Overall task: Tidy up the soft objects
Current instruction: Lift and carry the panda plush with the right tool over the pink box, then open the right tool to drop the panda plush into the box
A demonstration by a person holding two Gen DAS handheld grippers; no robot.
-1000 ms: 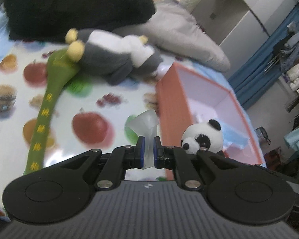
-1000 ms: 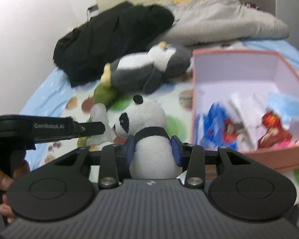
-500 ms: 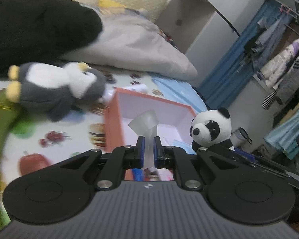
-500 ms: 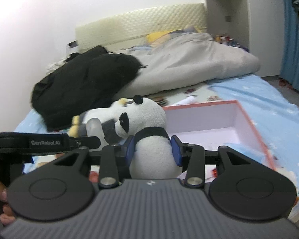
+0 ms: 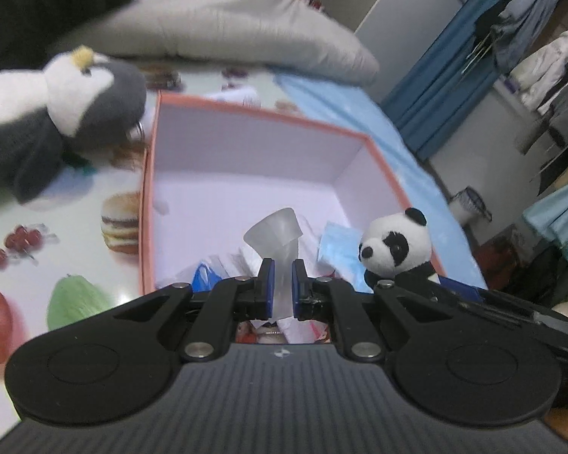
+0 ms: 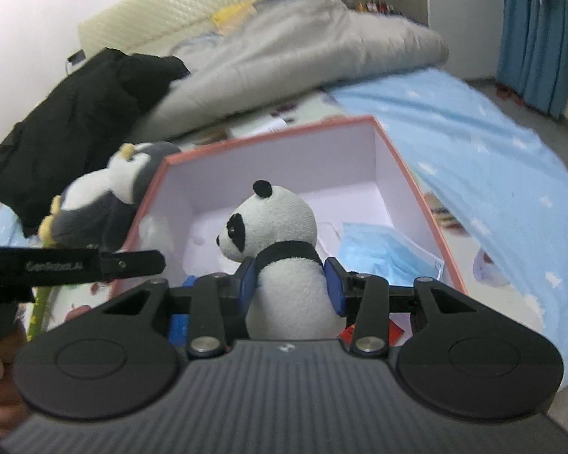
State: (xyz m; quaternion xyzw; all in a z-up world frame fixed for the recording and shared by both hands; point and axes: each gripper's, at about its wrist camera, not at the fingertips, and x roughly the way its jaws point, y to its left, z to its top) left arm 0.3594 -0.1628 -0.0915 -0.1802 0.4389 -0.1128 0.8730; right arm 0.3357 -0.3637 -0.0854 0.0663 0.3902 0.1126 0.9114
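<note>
Orange-walled box (image 5: 149, 174) with pale lilac inside sits on the fruit-print sheet (image 5: 75, 234); holds a blue face mask (image 6: 388, 251), white crumpled papers (image 5: 246, 259), a blue packet (image 5: 204, 278), a red wrapper just visible low down. Far half of the box floor bare. Left gripper (image 5: 282, 283) fingers narrow, pinching the stem of a translucent funnel-shaped soft piece (image 5: 274, 232), held over the box's near end. Right gripper (image 6: 289, 283) clamped on the panda plush (image 6: 280, 249) at its body, panda upright above the box's near edge. Penguin plush (image 5: 53, 113) lies just beside the box's left wall, outside. Grey duvet (image 6: 284, 56) and black garment (image 6: 79, 113) behind.

Versus a second ago: both grippers have moved from over the sheet to over the box; grips unchanged; penguin in the same spot.
</note>
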